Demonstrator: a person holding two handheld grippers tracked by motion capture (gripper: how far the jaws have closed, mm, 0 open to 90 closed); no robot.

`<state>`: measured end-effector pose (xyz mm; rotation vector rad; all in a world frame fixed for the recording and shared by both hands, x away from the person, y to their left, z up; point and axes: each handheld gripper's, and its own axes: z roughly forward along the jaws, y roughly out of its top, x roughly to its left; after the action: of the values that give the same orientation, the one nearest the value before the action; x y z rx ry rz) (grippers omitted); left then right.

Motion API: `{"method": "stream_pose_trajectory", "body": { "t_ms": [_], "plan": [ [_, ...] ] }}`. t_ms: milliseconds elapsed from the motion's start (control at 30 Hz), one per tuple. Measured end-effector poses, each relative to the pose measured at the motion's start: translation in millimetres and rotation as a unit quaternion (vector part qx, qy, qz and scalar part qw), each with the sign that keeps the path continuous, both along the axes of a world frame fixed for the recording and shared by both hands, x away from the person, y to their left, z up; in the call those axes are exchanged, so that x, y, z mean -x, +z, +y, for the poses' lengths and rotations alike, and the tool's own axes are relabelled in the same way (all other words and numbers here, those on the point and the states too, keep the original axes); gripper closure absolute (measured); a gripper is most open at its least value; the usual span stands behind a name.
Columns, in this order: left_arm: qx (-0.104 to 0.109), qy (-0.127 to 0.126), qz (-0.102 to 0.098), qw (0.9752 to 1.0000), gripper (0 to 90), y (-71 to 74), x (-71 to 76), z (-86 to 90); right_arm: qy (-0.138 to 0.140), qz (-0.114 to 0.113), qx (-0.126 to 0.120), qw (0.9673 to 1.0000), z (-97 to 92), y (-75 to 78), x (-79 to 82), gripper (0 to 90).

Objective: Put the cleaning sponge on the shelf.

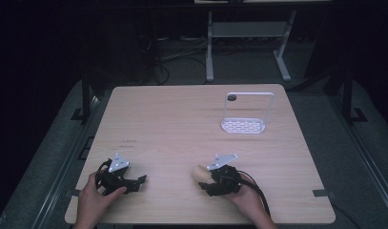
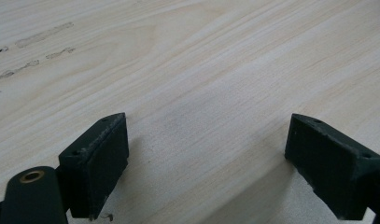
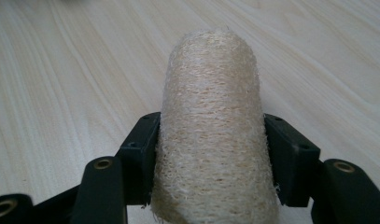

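Note:
A beige loofah roll (image 3: 211, 126) lies lengthwise between the jaws of my right gripper (image 3: 211, 154), both pads pressed against its sides just above the wooden table. In the high view the loofah roll (image 1: 201, 172) pokes out to the left of the right gripper (image 1: 208, 183), near the table's front edge. My left gripper (image 1: 139, 183) rests at the front left, held in a hand. Seen from its own camera, the left gripper (image 2: 206, 158) stands wide open over bare wood.
A white wire rack (image 1: 245, 114) with a perforated base stands upright at the back right of the table (image 1: 182, 119). Faint dark marks (image 1: 128, 142) show on the wood at the left. Beyond the far edge is dark floor with white desk legs (image 1: 209, 47).

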<state>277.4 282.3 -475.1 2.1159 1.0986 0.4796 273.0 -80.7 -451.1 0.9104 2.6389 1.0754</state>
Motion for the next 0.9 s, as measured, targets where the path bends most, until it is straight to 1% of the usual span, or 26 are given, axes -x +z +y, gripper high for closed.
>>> {"method": "stream_pose_trajectory", "body": {
  "t_ms": [467,900],
  "plan": [
    [0.000,0.000,-0.001,1.0000,13.0,-0.1,0.0,0.0,-0.011,-0.004,-0.001,0.9999,-12.0,6.3,-5.1,41.5],
    [0.000,0.000,0.000,1.0000,12.9,0.0,0.0,0.0,-0.030,-0.011,-0.003,0.9995,-26.9,11.7,-11.1,41.6]
  ]
}}
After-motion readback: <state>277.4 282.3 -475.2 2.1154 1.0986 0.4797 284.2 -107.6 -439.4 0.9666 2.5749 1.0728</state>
